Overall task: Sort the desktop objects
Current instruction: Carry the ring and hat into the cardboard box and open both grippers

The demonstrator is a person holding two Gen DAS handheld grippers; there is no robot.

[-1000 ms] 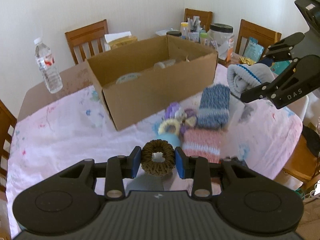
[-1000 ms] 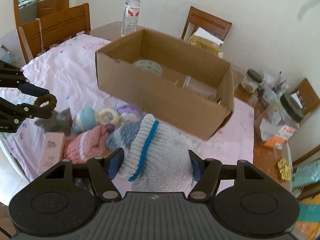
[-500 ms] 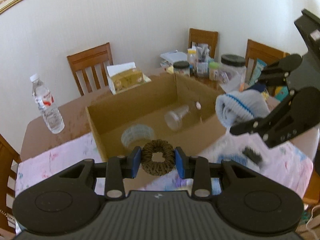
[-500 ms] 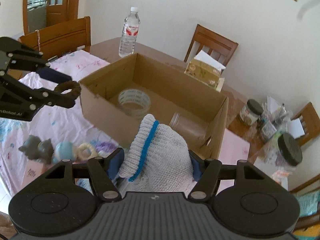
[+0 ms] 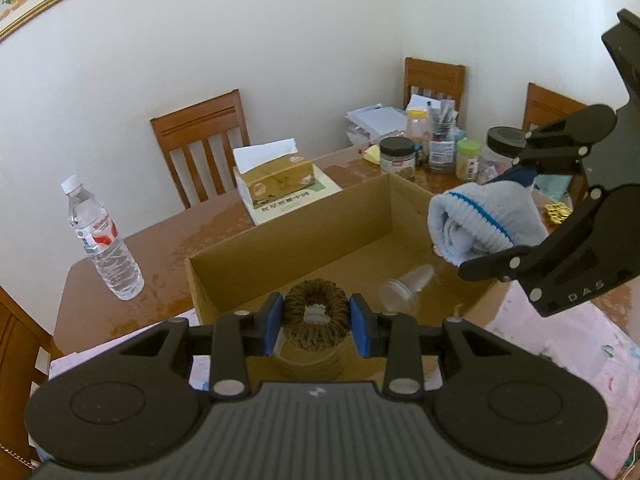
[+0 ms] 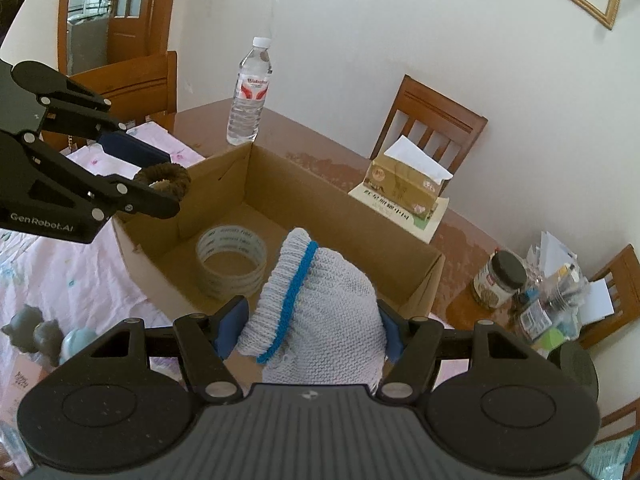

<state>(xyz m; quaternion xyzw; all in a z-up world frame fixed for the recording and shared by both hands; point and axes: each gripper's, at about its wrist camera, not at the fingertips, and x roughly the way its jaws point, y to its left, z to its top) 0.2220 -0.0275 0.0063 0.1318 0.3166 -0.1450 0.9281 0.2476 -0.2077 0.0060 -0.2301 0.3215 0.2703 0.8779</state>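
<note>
My left hand-held gripper (image 5: pixel 316 319) is clamped on the brown scrunchie (image 5: pixel 315 315), blue pads squeezing it from both sides, and I have it up over the near left end of the cardboard box (image 5: pixel 288 240). My right hand-held gripper (image 6: pixel 308 330) is closed on the grey knitted sock (image 6: pixel 320 316) with the blue stripe, the rolled bundle filling the gap between the pads, and it hangs above the right end of that same open box. Looking down into the box from my right wrist: a roll of clear tape (image 6: pixel 231 262) lies flat on the bottom. From my left wrist I can make out a clear plastic piece (image 5: pixel 408 284) on the box floor, blurred, so I can't tell what it is. The box sits on the desk (image 5: pixel 160 248), partly on the pink cloth (image 6: pixel 80 280). Behind it are a water bottle (image 5: pixel 102 244) standing upright, a tissue box (image 5: pixel 276 180) and a cluster of jars (image 5: pixel 436 152). On the cloth to my left lie a grey toy (image 6: pixel 30 330) and a pale blue one (image 6: pixel 78 342).
</note>
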